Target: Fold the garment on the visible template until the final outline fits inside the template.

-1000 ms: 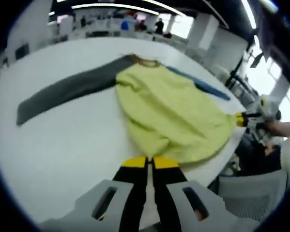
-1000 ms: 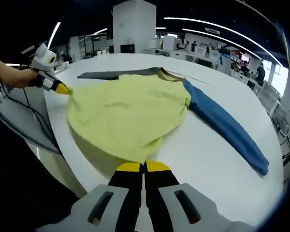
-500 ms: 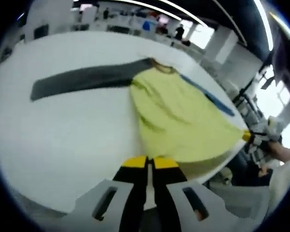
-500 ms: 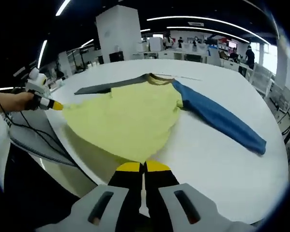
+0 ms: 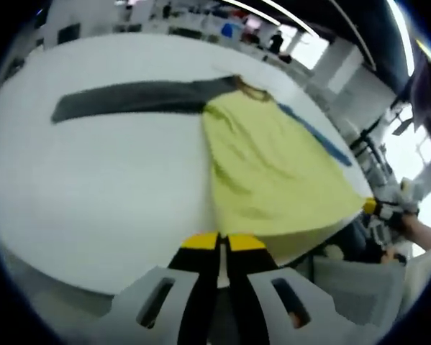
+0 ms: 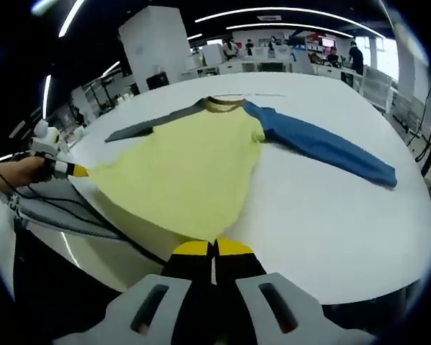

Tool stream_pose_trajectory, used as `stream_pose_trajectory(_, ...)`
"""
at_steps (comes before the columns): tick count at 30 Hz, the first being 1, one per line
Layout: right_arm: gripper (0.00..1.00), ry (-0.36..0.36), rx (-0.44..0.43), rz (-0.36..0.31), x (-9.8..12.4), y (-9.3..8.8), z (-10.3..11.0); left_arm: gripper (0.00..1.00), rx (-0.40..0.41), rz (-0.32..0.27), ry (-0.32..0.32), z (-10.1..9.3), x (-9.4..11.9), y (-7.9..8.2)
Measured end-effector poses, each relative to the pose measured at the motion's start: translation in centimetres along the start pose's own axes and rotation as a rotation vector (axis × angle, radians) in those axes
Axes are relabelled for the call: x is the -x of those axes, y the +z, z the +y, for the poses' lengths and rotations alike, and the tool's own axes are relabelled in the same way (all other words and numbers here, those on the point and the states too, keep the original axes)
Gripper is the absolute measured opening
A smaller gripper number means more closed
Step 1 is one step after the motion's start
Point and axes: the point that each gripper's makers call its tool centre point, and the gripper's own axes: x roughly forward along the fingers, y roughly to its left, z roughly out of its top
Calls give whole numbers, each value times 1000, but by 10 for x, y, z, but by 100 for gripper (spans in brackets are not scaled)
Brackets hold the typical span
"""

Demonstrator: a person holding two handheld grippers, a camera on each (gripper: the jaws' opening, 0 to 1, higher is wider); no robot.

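A long-sleeved garment lies on the white table (image 5: pixel 93 194). Its yellow body (image 5: pixel 273 172) is stretched taut, with a dark grey sleeve (image 5: pixel 129 104) spread to one side and a blue sleeve (image 5: pixel 316 133) to the other. My left gripper (image 5: pixel 223 241) is shut on one hem corner at the table's edge. In the right gripper view the yellow body (image 6: pixel 186 172), grey sleeve (image 6: pixel 150 126) and blue sleeve (image 6: pixel 323 147) fan out ahead of my right gripper (image 6: pixel 213 248), shut on the other hem corner. Each gripper appears in the other's view: right gripper (image 5: pixel 371 207), left gripper (image 6: pixel 77 170).
The hem hangs past the table's near edge (image 6: pixel 330 273). A grey chair (image 5: pixel 345 287) stands below the table. Cables (image 6: pixel 93 223) trail beside a hand (image 6: pixel 17 172). A white pillar (image 6: pixel 157 43), desks and people are far behind.
Both grippers pulled the hem back over the table's edge and further apart. The yellow body went from rumpled to taut, and the whole garment slid nearer. Both stayed shut.
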Motion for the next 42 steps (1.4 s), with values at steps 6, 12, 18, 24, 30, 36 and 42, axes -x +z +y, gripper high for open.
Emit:
stream_pose_trajectory(6, 1, 17, -14, 41, -3, -12, 6, 0, -16, 34, 9, 0, 0, -7)
stream_pose_trajectory(12, 1, 42, -2, 95, -13, -29, 15, 0, -52, 97, 32, 5, -3, -24)
stream_pose_trajectory(18, 1, 35, -34, 103, -18, -41, 12, 0, -57, 121, 34, 8, -3, -35)
stream_pose_trajectory(24, 1, 34, -29, 93, -20, -45, 13, 0, -62, 138, 42, 11, -5, -40)
stream_pose_trajectory(30, 1, 27, -12, 77, -17, -44, 14, 0, -61, 139, 50, 13, -4, -41)
stream_pose_trajectory(36, 1, -10, 23, 51, -11, -47, 7, 0, -44, 125, 61, 18, -1, -46)
stream_pose_trajectory(42, 1, -21, 37, 50, -8, -49, 7, 0, -35, 113, 85, 25, 3, -43)
